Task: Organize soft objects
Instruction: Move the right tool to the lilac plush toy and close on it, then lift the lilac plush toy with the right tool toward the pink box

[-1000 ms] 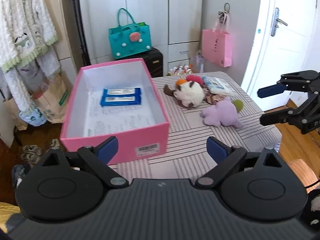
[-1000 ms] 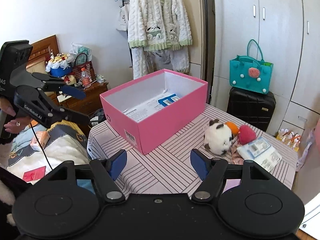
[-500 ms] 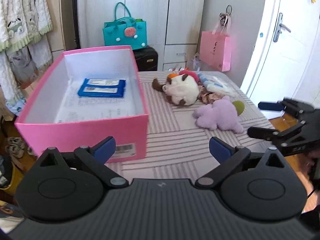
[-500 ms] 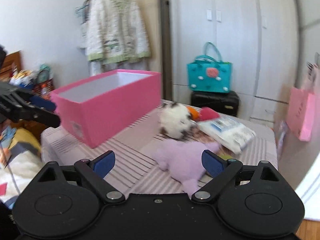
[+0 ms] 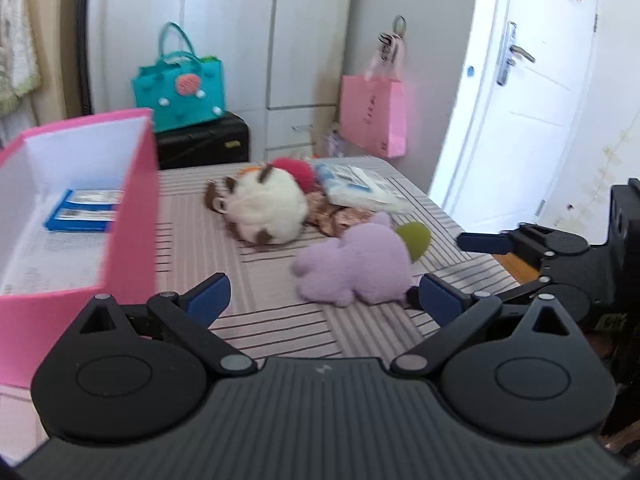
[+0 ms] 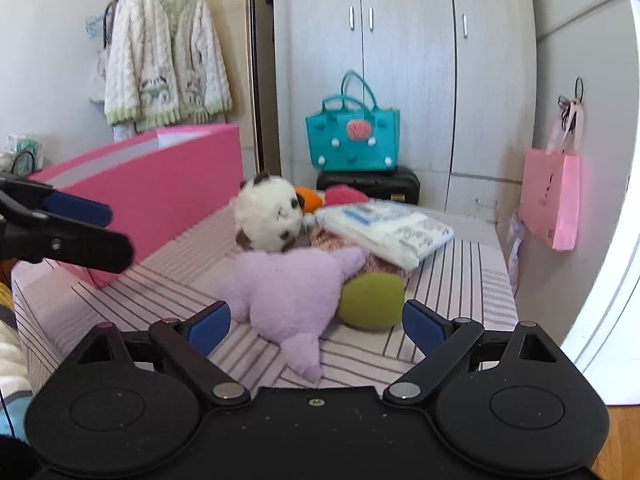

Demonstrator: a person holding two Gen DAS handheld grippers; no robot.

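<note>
right gripper (image 6: 316, 326) jaws apart, lining up on fuzzy lilac plush toy (image 6: 288, 286) | left gripper (image 5: 322, 294) spread, empty | open pink cardboard box (image 5: 132, 208) waits alongside for soft things

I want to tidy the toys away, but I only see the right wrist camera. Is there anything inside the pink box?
Observer: Yes. The left wrist view looks down into the pink box, and blue packets lie flat near its back wall.
Operator: Is there room for the purple toy?
Observer: It looks so. In front of the packets there is only a printed sheet on the box floor.
Operator: What's to the right of the pink bag?
Observer: A white door with a metal handle.
</note>
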